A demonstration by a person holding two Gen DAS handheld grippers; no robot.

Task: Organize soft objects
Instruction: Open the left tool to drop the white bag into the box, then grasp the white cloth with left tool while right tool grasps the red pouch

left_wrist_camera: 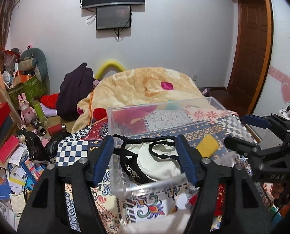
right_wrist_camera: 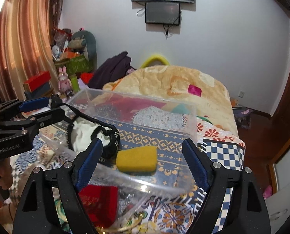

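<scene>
A clear plastic box [left_wrist_camera: 116, 117] [right_wrist_camera: 191, 115] stands on the patterned bedspread. Inside it lie a white cloth bag with black trim [left_wrist_camera: 156, 161] [right_wrist_camera: 86, 134] and a yellow sponge [left_wrist_camera: 206, 145] [right_wrist_camera: 137, 159]. My left gripper [left_wrist_camera: 147, 159] is open and empty, its fingers above the near end of the box over the white bag; it also shows in the right wrist view [right_wrist_camera: 45, 109]. My right gripper [right_wrist_camera: 143, 163] is open and empty, hovering over the sponge; it also shows in the left wrist view [left_wrist_camera: 248, 132].
A red soft item [right_wrist_camera: 98, 200] and a crinkled clear bag [right_wrist_camera: 129, 204] lie on the bed just in front of the box. A peach blanket [left_wrist_camera: 145, 85] is heaped behind the box. Clutter and boxes [left_wrist_camera: 14, 156] fill the floor at left.
</scene>
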